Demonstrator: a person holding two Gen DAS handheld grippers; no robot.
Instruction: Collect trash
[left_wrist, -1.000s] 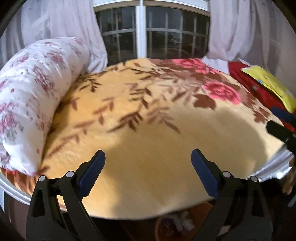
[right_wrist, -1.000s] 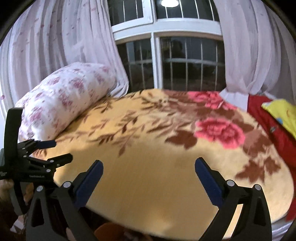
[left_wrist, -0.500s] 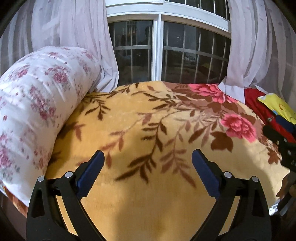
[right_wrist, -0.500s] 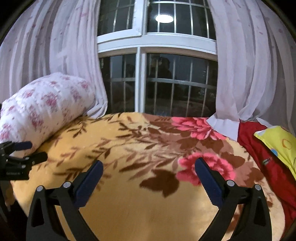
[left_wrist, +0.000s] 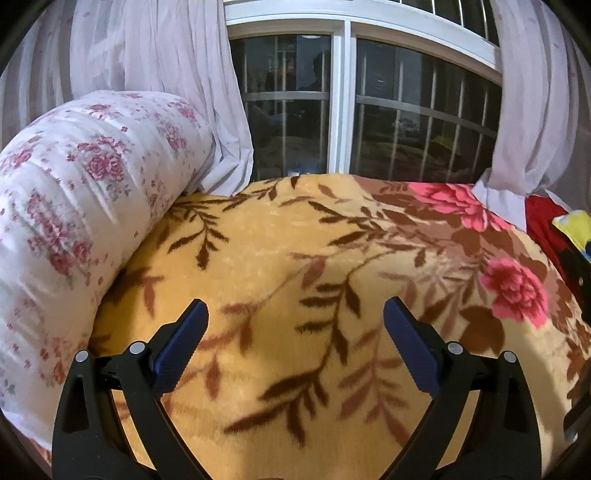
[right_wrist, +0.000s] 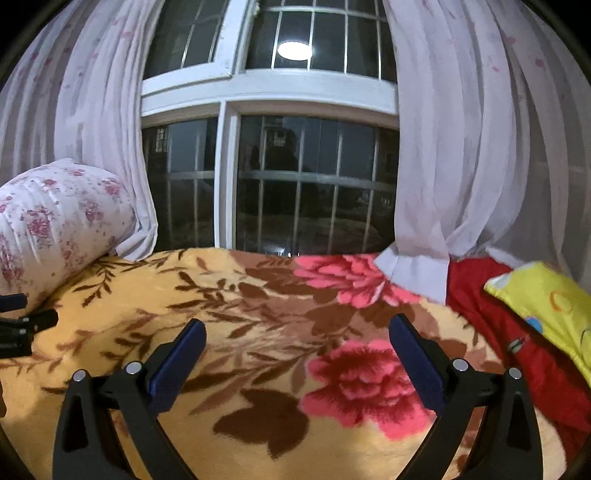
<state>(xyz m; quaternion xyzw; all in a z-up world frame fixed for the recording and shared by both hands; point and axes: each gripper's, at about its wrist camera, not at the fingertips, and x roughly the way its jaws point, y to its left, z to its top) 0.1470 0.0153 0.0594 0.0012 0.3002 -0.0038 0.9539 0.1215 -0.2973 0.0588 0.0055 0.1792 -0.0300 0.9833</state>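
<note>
No piece of trash shows in either view. My left gripper (left_wrist: 295, 314) is open above the yellow floral blanket (left_wrist: 280, 266), nothing between its blue pads. My right gripper (right_wrist: 297, 334) is open too, held over the same blanket (right_wrist: 236, 317) near a big pink flower print. The left gripper's black tip (right_wrist: 26, 326) pokes in at the left edge of the right wrist view. A dark piece of the right gripper (left_wrist: 580, 269) shows at the right edge of the left wrist view.
A rolled white quilt with pink flowers (left_wrist: 74, 206) lies along the bed's left side. Sheer curtains (right_wrist: 461, 147) frame a barred window (right_wrist: 303, 184) behind the bed. A red cloth (right_wrist: 491, 306) and a yellow cushion (right_wrist: 546, 306) lie at the right.
Both grippers have tilted upward and moved forward over the bed; the bed's near edge and the floor have dropped out of view, and more of the window shows. Both stay open.
</note>
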